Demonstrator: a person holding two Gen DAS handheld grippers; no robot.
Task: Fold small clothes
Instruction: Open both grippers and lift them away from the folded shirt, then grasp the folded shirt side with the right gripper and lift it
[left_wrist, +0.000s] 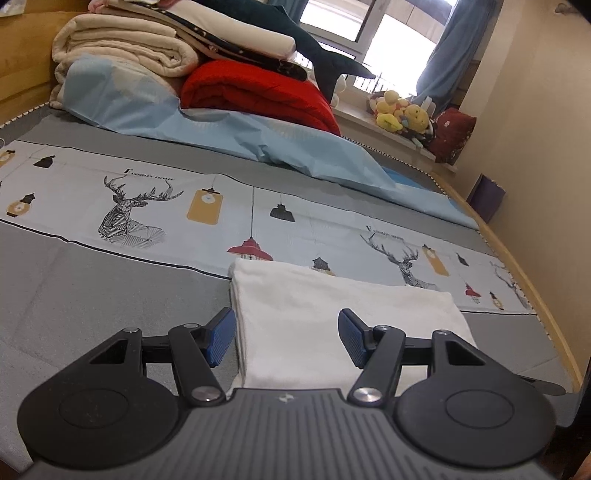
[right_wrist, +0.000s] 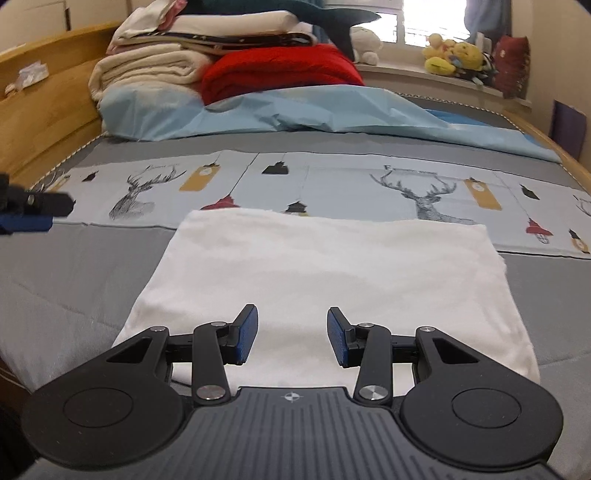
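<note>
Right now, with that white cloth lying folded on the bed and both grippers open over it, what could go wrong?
The left gripper sits over the white cloth at its left edge; closing there might catch only the top layer and undo the fold. The right gripper hangs over the middle, so a pinch could bunch the fabric. Either might also snag the grey bed cover beneath.

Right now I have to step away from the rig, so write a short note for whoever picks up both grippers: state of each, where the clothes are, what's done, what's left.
Left gripper: jaws open, nothing between them, poised over the left edge of the white garment.
Right gripper: jaws open, empty, above the garment's near middle.
The garment lies flat as a neat rectangle on the grey bedspread, its far edge reaching the deer-print band.
Done: it looks already folded at least once, edges tidy.
Left: probably one more fold; neither gripper has taken an edge yet.
</note>
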